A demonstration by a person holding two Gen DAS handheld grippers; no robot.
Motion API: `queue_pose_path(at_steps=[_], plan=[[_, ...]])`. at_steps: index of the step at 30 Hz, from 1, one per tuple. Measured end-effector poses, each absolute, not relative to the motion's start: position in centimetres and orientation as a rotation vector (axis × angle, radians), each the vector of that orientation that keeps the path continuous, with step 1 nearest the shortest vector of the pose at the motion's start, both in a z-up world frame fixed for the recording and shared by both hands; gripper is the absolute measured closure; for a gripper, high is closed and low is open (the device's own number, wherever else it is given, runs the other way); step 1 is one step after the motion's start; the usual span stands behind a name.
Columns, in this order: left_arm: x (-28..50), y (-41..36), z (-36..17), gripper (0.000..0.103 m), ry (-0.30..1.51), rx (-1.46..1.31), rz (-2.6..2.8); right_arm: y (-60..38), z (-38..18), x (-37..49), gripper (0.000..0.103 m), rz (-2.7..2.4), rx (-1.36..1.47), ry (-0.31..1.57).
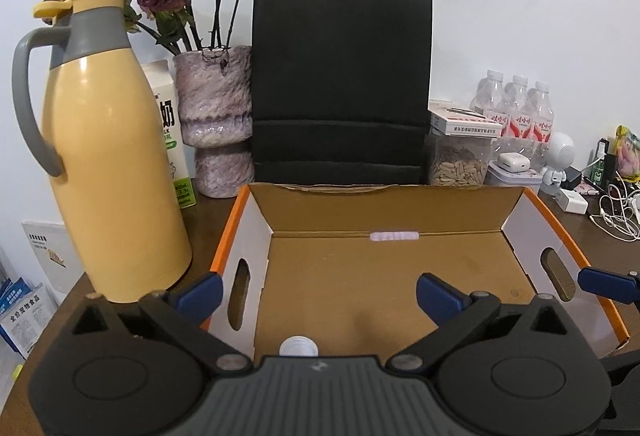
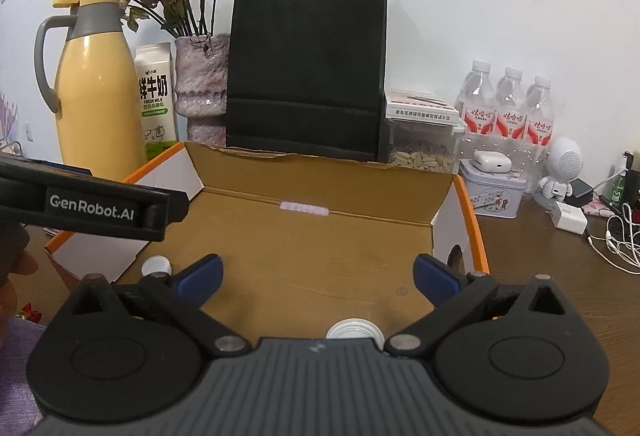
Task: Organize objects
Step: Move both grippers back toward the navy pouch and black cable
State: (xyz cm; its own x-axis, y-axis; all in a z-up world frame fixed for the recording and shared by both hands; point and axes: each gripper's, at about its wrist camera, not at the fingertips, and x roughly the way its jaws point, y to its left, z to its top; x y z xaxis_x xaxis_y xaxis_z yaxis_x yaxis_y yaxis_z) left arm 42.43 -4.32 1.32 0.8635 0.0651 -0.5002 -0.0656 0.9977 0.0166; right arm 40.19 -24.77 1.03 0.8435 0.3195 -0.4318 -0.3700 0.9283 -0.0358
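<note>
Both hand-held grippers, left and right, are held wide over the cardboard box, white bottle caps half hidden behind their bodies.

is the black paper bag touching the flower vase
Cannot tell. In the left wrist view the black paper bag overlaps the edge of the flower vase; no gap shows, and the right wrist view is the same.

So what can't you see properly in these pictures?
- White bottle top, left wrist view: the left tool's body hides what's beneath.
- White bottle top, right wrist view: the right tool covers the rest.
- Black bag: closed, contents hidden.
- Small gadgets: too small, cut off by the edge.
</note>
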Motion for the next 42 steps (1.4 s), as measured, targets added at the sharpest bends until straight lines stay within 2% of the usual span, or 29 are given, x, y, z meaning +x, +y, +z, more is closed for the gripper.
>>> queue_pose_path(at_steps=[14, 42], plan=[[39.4, -4.3, 2.4, 0.0, 0.511, -0.014, 0.059, -24.9, 2.1, 37.6, 0.0, 0.358, -0.139, 0.422], [24.7, -3.0, 5.6, 0.0, 0.527, -0.022, 0.077, -28.4, 5.1, 23.5, 0.0, 0.344, -0.112, 0.43]])
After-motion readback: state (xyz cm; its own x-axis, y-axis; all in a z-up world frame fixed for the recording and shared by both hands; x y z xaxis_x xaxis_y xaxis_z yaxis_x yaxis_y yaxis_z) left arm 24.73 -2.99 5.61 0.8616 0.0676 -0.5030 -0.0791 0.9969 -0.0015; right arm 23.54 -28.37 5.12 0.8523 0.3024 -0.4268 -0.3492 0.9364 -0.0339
